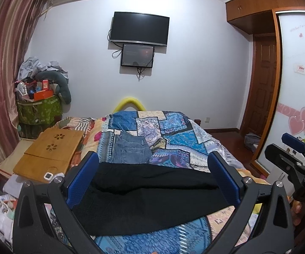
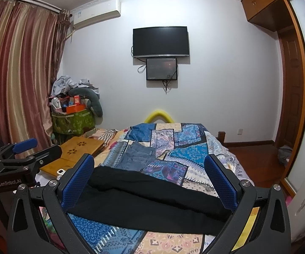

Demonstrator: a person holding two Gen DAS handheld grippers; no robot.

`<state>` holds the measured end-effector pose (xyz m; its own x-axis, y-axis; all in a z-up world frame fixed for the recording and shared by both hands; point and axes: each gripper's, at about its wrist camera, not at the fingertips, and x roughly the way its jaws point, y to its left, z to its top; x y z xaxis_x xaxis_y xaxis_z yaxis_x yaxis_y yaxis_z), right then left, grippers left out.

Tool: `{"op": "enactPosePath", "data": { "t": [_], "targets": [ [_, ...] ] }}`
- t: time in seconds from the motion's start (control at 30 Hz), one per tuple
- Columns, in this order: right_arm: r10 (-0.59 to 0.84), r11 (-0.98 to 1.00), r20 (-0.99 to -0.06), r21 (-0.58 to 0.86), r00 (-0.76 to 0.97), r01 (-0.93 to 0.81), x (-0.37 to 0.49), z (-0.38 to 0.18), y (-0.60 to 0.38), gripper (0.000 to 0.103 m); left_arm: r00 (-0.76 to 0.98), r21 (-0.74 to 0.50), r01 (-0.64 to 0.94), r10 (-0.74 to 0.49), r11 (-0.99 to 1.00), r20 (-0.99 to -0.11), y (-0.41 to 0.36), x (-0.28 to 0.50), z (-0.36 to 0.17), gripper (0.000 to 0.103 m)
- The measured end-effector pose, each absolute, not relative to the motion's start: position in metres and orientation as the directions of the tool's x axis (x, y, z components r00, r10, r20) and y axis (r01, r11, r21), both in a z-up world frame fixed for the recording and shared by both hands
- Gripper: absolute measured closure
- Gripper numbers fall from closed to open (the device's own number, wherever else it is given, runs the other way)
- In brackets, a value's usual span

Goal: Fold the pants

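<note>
Black pants (image 1: 148,194) lie folded in a flat band across the near end of the patchwork bedspread (image 1: 173,139); they also show in the right wrist view (image 2: 152,199). My left gripper (image 1: 153,163) is open and empty, its blue pads (image 1: 82,177) spread wide above the pants. My right gripper (image 2: 149,165) is open and empty too, hovering over the same pants; it also shows at the right edge of the left wrist view (image 1: 296,148). The left gripper shows at the left of the right wrist view (image 2: 25,148).
Folded blue jeans (image 1: 131,148) lie on the bedspread beyond the black pants. A wooden lap desk (image 1: 48,150) sits on the bed's left side. A cluttered green bin (image 1: 38,108) stands by the curtain. A wardrobe (image 1: 296,84) and floor are to the right.
</note>
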<state>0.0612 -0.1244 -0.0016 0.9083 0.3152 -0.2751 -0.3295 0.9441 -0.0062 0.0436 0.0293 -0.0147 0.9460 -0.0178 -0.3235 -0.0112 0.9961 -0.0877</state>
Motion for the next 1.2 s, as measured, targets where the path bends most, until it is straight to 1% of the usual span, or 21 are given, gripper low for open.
{"op": "enactPosePath", "data": {
  "t": [0.1, 0.37, 0.47, 0.57, 0.67, 0.7, 0.77, 0.83, 0.9, 1.1, 1.13, 1.17, 1.2],
  "targets": [
    [0.318, 0.942, -0.296, -0.009, 0.901, -0.335, 0.079, -0.006, -0.121, 0.000, 0.942, -0.059, -0.009, -0.011, 0.998, -0.335, 0.037, 0.066, -0.016, 0.000],
    [0.306, 0.940, -0.351, -0.034, 0.885, -0.338, 0.140, -0.026, -0.114, 0.000, 0.923, 0.043, -0.097, 0.106, 0.994, -0.371, 0.074, 0.157, -0.030, 0.000],
    [0.296, 0.937, -0.378, -0.061, 0.877, -0.343, 0.167, -0.037, -0.112, 0.000, 0.900, 0.061, -0.110, 0.126, 0.992, -0.416, 0.095, 0.198, -0.042, 0.000],
    [0.270, 0.940, -0.432, -0.075, 0.861, -0.333, 0.197, -0.049, -0.114, 0.000, 0.861, 0.059, -0.125, 0.138, 0.990, -0.489, 0.120, 0.240, -0.061, 0.000],
    [0.275, 0.938, -0.474, -0.058, 0.836, -0.342, 0.222, -0.062, -0.119, 0.000, 0.817, 0.062, -0.142, 0.152, 0.988, -0.556, 0.144, 0.275, -0.086, 0.000],
    [0.272, 0.937, -0.504, -0.055, 0.820, -0.344, 0.237, -0.069, -0.120, 0.000, 0.796, 0.077, -0.153, 0.170, 0.985, -0.582, 0.153, 0.290, -0.097, 0.002],
    [0.259, 0.935, -0.547, -0.066, 0.796, -0.349, 0.254, -0.081, -0.123, 0.000, 0.756, 0.112, -0.173, 0.205, 0.979, -0.621, 0.167, 0.311, -0.117, 0.014],
    [0.246, 0.932, -0.576, -0.079, 0.780, -0.353, 0.266, -0.091, -0.125, 0.000, 0.698, 0.126, -0.180, 0.217, 0.976, -0.682, 0.185, 0.336, -0.143, 0.017],
    [0.245, 0.924, -0.622, -0.082, 0.744, -0.374, 0.279, -0.106, -0.129, 0.000, 0.652, 0.103, -0.188, 0.203, 0.977, -0.730, 0.201, 0.354, -0.168, 0.020],
    [0.250, 0.901, -0.752, -0.050, 0.610, -0.431, 0.319, -0.143, -0.134, 0.001, 0.531, 0.056, -0.213, 0.163, 0.976, -0.831, 0.229, 0.395, -0.231, 0.020],
    [0.251, 0.898, -0.764, -0.045, 0.594, -0.437, 0.325, -0.148, -0.134, 0.002, 0.511, 0.050, -0.211, 0.154, 0.976, -0.846, 0.232, 0.401, -0.242, 0.022],
    [0.252, 0.893, -0.783, -0.038, 0.569, -0.448, 0.331, -0.155, -0.134, 0.002, 0.493, 0.045, -0.206, 0.144, 0.977, -0.858, 0.233, 0.406, -0.250, 0.028],
    [0.254, 0.890, -0.791, -0.034, 0.557, -0.454, 0.335, -0.159, -0.134, 0.002, 0.472, 0.041, -0.198, 0.132, 0.979, -0.872, 0.234, 0.414, -0.260, 0.031]
  ]
}}
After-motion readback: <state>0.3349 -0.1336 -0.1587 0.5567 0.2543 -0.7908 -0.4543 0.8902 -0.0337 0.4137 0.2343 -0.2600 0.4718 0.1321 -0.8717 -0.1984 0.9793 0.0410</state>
